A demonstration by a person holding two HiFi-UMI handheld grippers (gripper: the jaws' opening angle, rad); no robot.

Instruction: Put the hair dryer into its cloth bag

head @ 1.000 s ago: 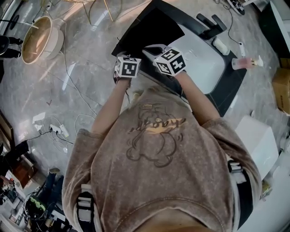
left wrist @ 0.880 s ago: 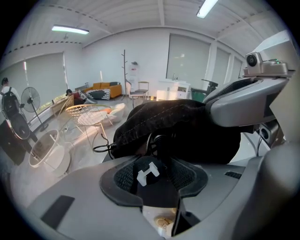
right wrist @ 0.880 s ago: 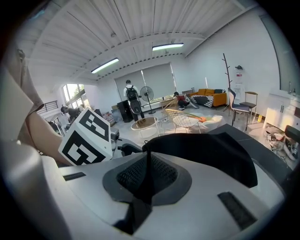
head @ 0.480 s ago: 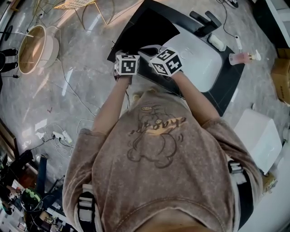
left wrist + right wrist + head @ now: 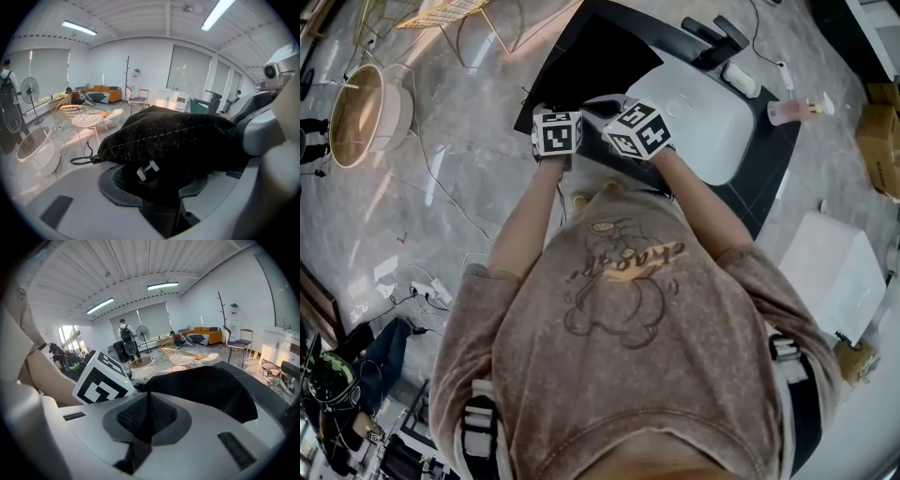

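Note:
The black cloth bag (image 5: 178, 136) bulges between both grippers, its drawstring loop (image 5: 82, 160) hanging at its left end. My left gripper (image 5: 154, 187) is shut on the bag's thick underside, the cloth filling the gap between its jaws. My right gripper (image 5: 145, 427) is shut on a thin fold of the bag (image 5: 201, 387). In the head view the left gripper (image 5: 562, 114) and right gripper (image 5: 617, 105) sit close together over the black counter (image 5: 581, 56). No hair dryer shows; whether it lies inside the bag I cannot tell.
A white basin (image 5: 703, 117) is set in the counter, with a black faucet (image 5: 717, 42) and a pink bottle (image 5: 792, 111) beyond. On the floor lie cables, a round tub (image 5: 356, 112) and a white box (image 5: 834, 272). Wire chairs (image 5: 89, 119) stand farther off.
Both marker cubes have drifted slightly left in the head view, and the view itself has shifted. Each gripper keeps its hold on the bag.

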